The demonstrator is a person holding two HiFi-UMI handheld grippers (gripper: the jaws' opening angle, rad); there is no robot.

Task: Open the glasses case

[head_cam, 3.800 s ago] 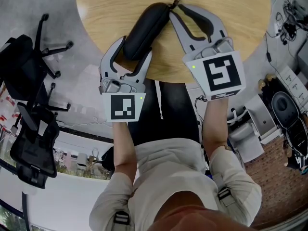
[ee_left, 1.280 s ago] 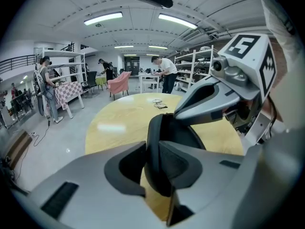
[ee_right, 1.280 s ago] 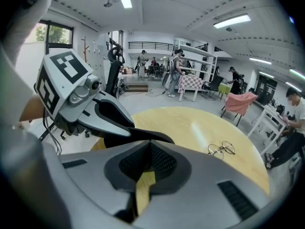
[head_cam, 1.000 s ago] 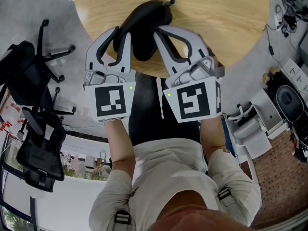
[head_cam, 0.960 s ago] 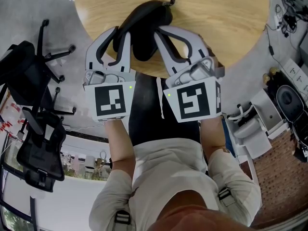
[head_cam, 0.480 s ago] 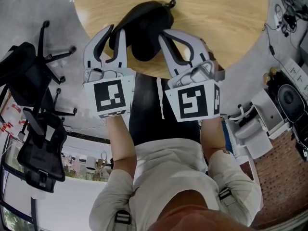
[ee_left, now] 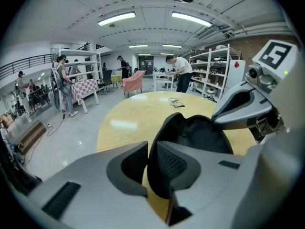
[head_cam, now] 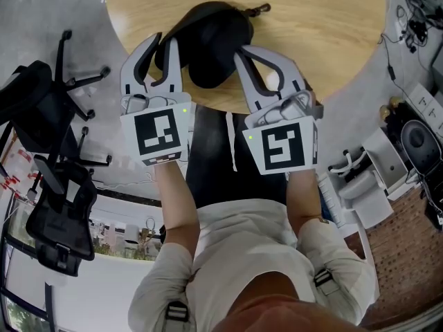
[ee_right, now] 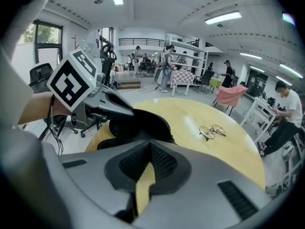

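The black glasses case point(head_cam: 211, 43) lies near the round wooden table's point(head_cam: 325, 33) front edge, its shell parted so the dark inside point(ee_left: 205, 137) shows. My left gripper point(head_cam: 165, 43) is at its left side, and in the left gripper view that gripper point(ee_left: 152, 149) has its ribbed pads pressed on the case's thin black rim. My right gripper point(head_cam: 242, 50) is at the case's right side, shut, with its tips point(ee_right: 151, 146) just short of the case point(ee_right: 138, 123) and nothing seen between the pads. The zipper pull point(head_cam: 259, 9) lies free on the wood.
A pair of thin-rimmed glasses point(ee_right: 212, 131) lies farther out on the table. Black office chairs point(head_cam: 41, 116) stand at the left of the table and equipment point(head_cam: 415, 144) at its right. People and shelves are far behind.
The case has spread wider and its zipper pull has swung down to the right. My left gripper has narrowed onto the case's rim. Earlier still, the case lay closed and slanted.
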